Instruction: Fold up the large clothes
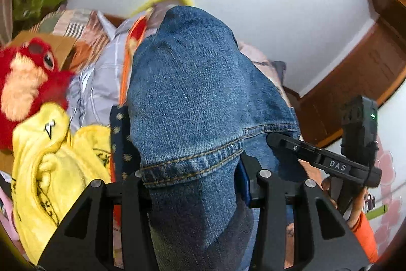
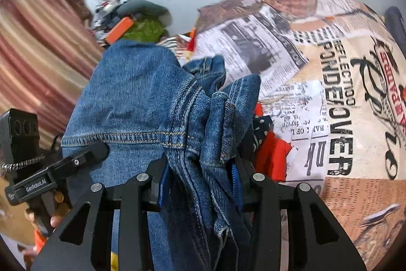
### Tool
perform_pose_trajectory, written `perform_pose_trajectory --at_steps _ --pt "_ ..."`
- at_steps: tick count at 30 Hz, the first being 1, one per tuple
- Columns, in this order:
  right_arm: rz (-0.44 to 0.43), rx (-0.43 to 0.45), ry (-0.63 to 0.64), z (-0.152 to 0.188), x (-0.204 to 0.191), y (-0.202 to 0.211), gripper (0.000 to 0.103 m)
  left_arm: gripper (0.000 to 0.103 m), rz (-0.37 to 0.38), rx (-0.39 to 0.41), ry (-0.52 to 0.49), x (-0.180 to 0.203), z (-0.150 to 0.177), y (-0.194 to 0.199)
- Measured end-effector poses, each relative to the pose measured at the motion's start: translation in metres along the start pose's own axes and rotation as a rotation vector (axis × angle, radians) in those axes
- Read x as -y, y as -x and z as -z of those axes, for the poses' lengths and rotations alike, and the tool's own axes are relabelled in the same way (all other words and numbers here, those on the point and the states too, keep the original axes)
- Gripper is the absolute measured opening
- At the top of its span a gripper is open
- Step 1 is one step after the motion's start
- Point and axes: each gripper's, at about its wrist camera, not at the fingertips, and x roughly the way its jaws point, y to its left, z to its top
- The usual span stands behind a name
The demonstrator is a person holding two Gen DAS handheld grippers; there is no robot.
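A pair of blue denim jeans [image 1: 187, 98] fills the middle of the left wrist view, hem stitching towards the camera. My left gripper [image 1: 192, 184] is shut on the hemmed edge of the jeans, which drape over its fingers. In the right wrist view the jeans [image 2: 142, 106] are bunched in folds, and my right gripper [image 2: 198, 182] is shut on a thick gather of them. The other gripper shows at the right edge of the left view [image 1: 330, 161] and at the left edge of the right view [image 2: 50, 174]. The fingertips are hidden by denim.
A red plush toy [image 1: 25, 78] and a yellow garment [image 1: 53, 169] lie at the left. A newspaper-print cloth [image 2: 330, 106] covers the right. A striped curtain [image 2: 33, 42], wooden door frame [image 1: 368, 73], white wall and a heap of clothes [image 2: 137, 22] stand behind.
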Motion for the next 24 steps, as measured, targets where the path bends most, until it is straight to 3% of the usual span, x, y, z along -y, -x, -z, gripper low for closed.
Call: perform_pose_trajectory --at_steps 6,12,18,24 --pt "0.164 -0.100 0.004 0.011 0.013 -0.029 0.059 0.058 -0.012 -0.083 0.030 -0.036 0.009 -0.049" --pt "0.172 -0.099 0.019 0.020 0.012 -0.006 0.060 0.062 -0.051 -0.081 0.043 -0.036 0.017 -0.042" --pt "0.187 0.001 0.105 0.033 -0.011 0.050 0.060 0.062 -0.154 0.009 -0.020 -0.003 0.027 0.008" --pt "0.208 0.153 0.211 0.050 -0.051 0.118 0.060 0.062 -0.112 0.176 -0.086 0.042 0.043 0.093"
